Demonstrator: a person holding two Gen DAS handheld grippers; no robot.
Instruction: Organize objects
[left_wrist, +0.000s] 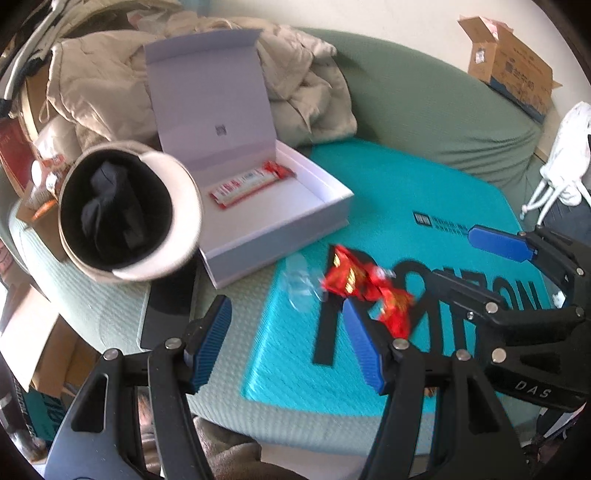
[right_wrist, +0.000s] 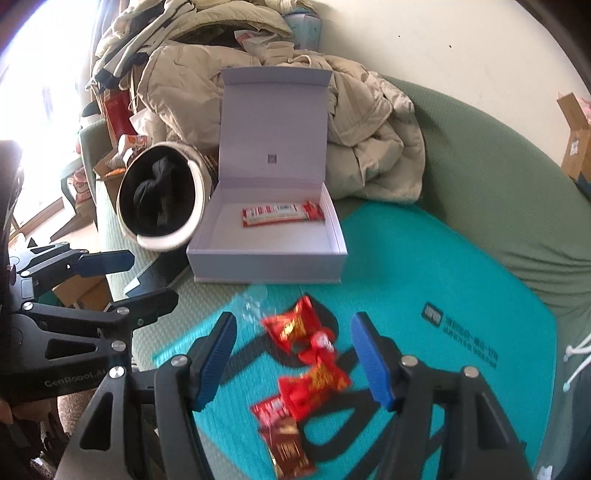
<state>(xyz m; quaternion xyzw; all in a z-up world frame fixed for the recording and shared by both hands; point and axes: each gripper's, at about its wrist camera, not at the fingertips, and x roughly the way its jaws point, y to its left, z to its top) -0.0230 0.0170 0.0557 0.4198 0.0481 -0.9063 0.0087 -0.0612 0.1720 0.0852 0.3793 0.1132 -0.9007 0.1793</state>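
A white box (left_wrist: 280, 236) (right_wrist: 266, 260) with its lid up lies on the green sofa; a red and white snack bar (left_wrist: 245, 184) (right_wrist: 282, 214) lies inside it. Several red snack packets (left_wrist: 369, 288) (right_wrist: 310, 365) lie in a loose pile on a teal bag (left_wrist: 406, 192) (right_wrist: 461, 295). A clear wrapper (left_wrist: 299, 288) (right_wrist: 253, 306) lies beside them. My left gripper (left_wrist: 291, 343) is open and empty, near the packets. My right gripper (right_wrist: 295, 358) is open and empty, its jaws straddling the pile from above. It shows from the side in the left wrist view (left_wrist: 424, 280); the left one shows in the right wrist view (right_wrist: 136, 277).
A round beige container with dark cloth inside (left_wrist: 129, 210) (right_wrist: 162, 195) stands left of the box. Beige jackets (left_wrist: 110, 81) (right_wrist: 369, 129) are heaped behind. A dark flat item (left_wrist: 166, 314) lies by the box. Cardboard boxes (left_wrist: 509, 66) sit on the sofa back.
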